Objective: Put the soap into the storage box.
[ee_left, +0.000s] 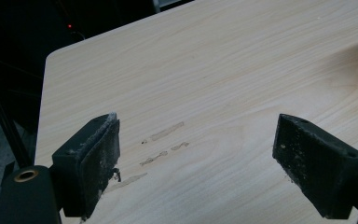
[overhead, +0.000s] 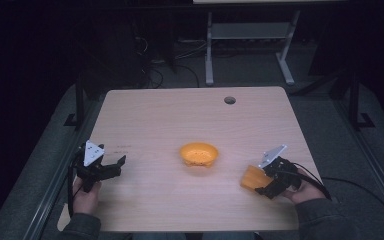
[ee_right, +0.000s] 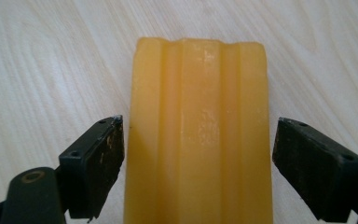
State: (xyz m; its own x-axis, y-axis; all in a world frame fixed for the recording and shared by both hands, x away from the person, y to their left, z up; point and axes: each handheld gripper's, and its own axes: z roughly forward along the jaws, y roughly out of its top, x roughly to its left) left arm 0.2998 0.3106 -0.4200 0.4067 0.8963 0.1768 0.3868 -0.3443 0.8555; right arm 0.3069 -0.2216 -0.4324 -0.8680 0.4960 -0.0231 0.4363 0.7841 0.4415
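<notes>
- The bench (overhead: 145, 120) is the biggest thing here: a pale wood-grain top with a round cable hole (overhead: 229, 100) near its far edge and a few faint scuff marks (ee_left: 161, 149) on the left part.
- The orange bowl (overhead: 198, 154) sits near the middle of the bench, well apart from both tools. It looks like thin moulded plastic, so probably light and apt to slide if nudged.
- The orange block (ee_right: 198, 135) lies flat on the bench at the near right, to the right of the bowl and clear of it. It is a long ridged slab with lengthwise grooves on top and a glossy, waxy-looking skin.
- Handling, as a judgement: the block looks stiff and fairly light, and the shiny surface may be slippery. The two long side faces are the place to take hold, somewhere about mid-length, so it does not pivot. A firm, square squeeze suits it better than a pinch at a corner.
- The right tool (ee_right: 198, 140) straddles the block, its jaws apart, one on each long side. The left-hand jaw in the right gripper view stands just beside the block; the other has a visible gap. Nothing is clamped yet.
- The left tool (ee_left: 198, 158) hovers over bare wood at the near left of the bench, jaws wide apart and holding nothing, well away from the block.
</notes>
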